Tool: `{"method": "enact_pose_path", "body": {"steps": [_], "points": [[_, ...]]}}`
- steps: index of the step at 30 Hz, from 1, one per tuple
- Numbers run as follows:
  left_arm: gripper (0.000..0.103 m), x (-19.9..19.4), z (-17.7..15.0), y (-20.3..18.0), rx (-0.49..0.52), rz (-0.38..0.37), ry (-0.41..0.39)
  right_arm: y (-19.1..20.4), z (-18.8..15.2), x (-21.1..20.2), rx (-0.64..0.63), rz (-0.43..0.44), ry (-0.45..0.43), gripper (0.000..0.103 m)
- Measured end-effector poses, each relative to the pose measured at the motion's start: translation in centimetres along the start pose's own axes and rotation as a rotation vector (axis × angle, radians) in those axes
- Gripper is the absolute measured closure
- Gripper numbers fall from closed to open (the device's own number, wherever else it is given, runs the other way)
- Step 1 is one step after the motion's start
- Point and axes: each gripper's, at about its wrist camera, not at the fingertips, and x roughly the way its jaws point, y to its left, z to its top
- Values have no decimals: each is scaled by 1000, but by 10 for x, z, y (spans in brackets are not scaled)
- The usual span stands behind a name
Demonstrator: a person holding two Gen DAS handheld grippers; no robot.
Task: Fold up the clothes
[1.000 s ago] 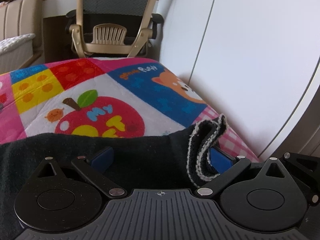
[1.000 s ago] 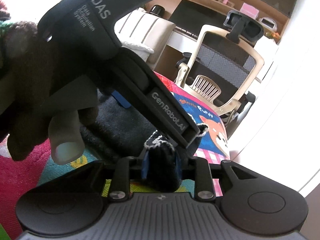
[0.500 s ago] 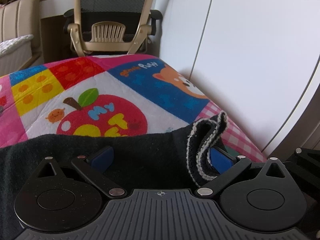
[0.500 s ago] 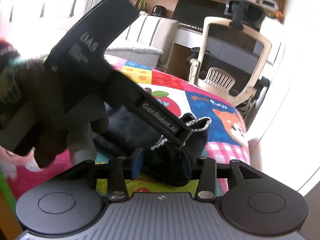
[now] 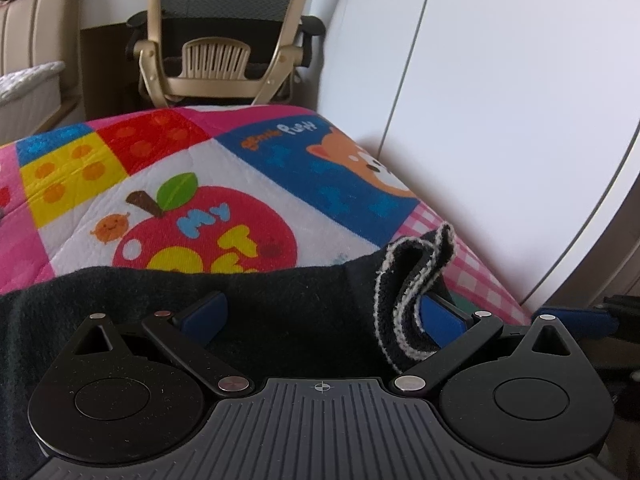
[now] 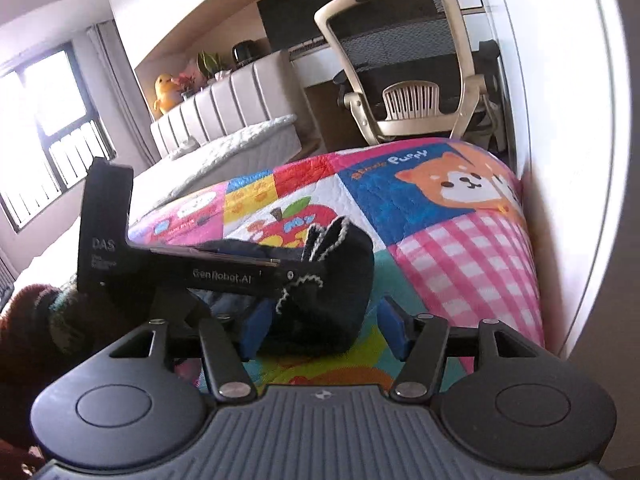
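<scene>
the black garment (image 5: 280, 304) looks like fuzzy matt fleece, its edge (image 5: 416, 280) trimmed in rough whitish stitching. the quilt (image 5: 224, 184) beneath is printed cloth, quilted and softly matt. the left gripper (image 5: 324, 312) has a matt, ribbed black plastic body, small shiny metal rivets and blue rubbery-looking pads (image 5: 440, 316). the right gripper (image 6: 324, 330) is made alike. the chair (image 6: 412, 64) has a smooth beige plastic frame and dark mesh back.
</scene>
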Motion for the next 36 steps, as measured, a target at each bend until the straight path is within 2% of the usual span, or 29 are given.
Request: {"method": "enact_pose_path", "body": {"steps": [2, 4, 8, 12, 14, 16, 18, 20, 23, 24, 27, 29, 33, 35, 36], "points": [[0, 0, -1, 0, 9, 1, 0, -8, 7, -2, 50, 8, -38, 57], [0, 0, -1, -1, 16, 5, -1, -21, 17, 0, 148, -13, -92, 66], [0, 0, -2, -4, 23, 15, -6, -41, 29, 23, 307, -25, -147, 66], [0, -3, -3, -1, 30, 1, -10, -43, 37, 69, 350, 34, -68, 68], [0, -8, -5, 3, 34, -12, -20, -41, 40, 92, 353, 25, 3, 70], [0, -15, -7, 7, 51, -1, -29, -39, 40, 114, 336, -31, 75, 68], [0, -28, -6, 16, 52, 10, -59, -34, 39, 118, 302, -51, 74, 68], [0, -40, -1, 27, 12, 0, -100, -25, 38, 117, 248, -77, 74, 68], [0, -48, 17, 37, -75, -30, -135, -4, 30, 113, 123, -135, 57, 66], [0, -44, 26, 35, -74, -46, -130, 5, 28, 112, 71, -159, 51, 65], [0, -24, 43, 16, 2, -69, -96, 31, 20, 107, -72, -223, 34, 65], [0, -7, 51, 2, 57, -69, -52, 38, 17, 101, -111, -230, 28, 64], [0, 18, 43, 2, 117, 93, 25, 28, 15, 81, -62, -182, 18, 60], [0, 22, 33, 16, 126, 172, 45, 19, 11, 64, -16, -158, -8, 51], [0, 24, 27, 24, 124, 210, 56, 15, 9, 57, 22, -145, -20, 50]]}}
